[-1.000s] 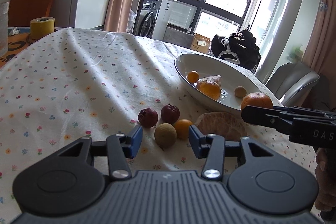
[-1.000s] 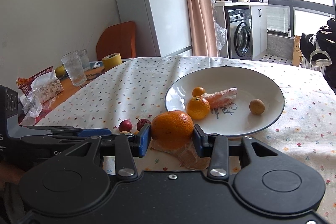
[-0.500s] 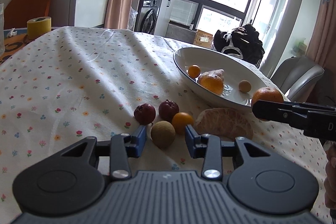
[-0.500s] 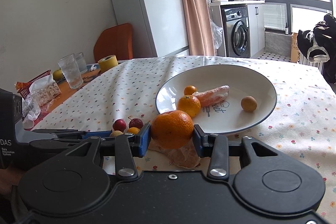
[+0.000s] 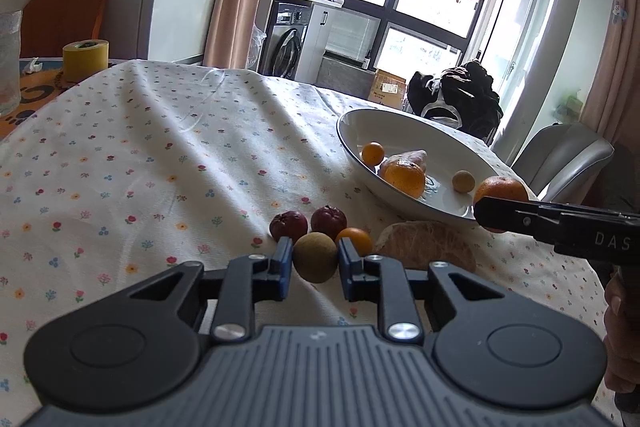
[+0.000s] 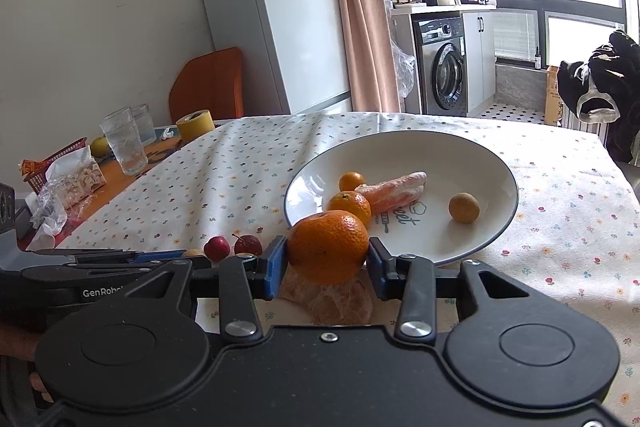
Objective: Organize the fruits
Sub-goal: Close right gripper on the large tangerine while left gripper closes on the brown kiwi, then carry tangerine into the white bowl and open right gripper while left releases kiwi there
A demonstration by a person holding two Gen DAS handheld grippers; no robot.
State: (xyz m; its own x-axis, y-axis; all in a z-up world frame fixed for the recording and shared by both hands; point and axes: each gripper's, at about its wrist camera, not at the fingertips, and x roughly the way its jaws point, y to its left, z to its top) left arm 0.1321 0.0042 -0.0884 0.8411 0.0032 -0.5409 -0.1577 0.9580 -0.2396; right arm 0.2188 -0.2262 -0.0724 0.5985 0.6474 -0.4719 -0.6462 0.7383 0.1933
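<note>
Orange mandarin (image 6: 327,251) clamped in my right gripper (image 6: 327,261), plate (image 6: 496,227) at 1 o'clock; left gripper (image 5: 314,263) pinches a brownish longan (image 5: 315,256).

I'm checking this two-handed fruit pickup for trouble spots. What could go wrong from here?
The brown round fruit sits between the left gripper fingers close against the small orange and two red fruits; lifting may nudge them rolling. The right gripper pinches the big orange only at its sides above the plate rim, so it might slip.
</note>
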